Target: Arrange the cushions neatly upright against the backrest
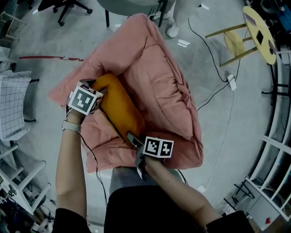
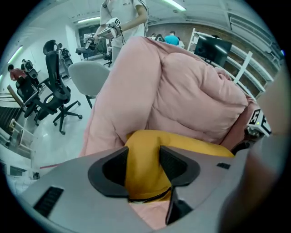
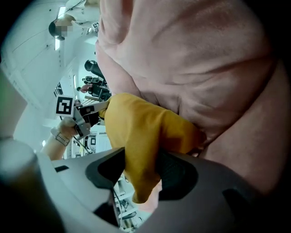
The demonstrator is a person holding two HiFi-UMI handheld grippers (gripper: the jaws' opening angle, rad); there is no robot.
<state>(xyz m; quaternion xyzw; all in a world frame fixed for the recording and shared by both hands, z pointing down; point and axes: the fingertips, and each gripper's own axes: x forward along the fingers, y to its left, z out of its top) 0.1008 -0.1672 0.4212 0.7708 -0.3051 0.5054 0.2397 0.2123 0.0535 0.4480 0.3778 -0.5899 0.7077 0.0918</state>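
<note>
— Grey concrete floor (image 1: 45,41) all round, pink sofa (image 1: 163,77) in the middle. Bare open room off its left edge, nothing close but a thin red line.

— And off the right edge?

— White power strip (image 1: 232,82) with cables trailing near, wooden stool (image 1: 235,42) farther out. Black chair base (image 1: 68,5) well beyond the back corner.

— Yellow cushion (image 1: 119,107)?

— Slantwise on the seat, toward its front left corner, one long side touching the pink back padding.

— Claws?

— Left gripper (image 2: 143,166) pinching the cushion's far end, fabric bunched between both pads. Right gripper (image 3: 138,170) clamped on the near end, by the seat's front edge, likewise full of yellow fabric.
</note>
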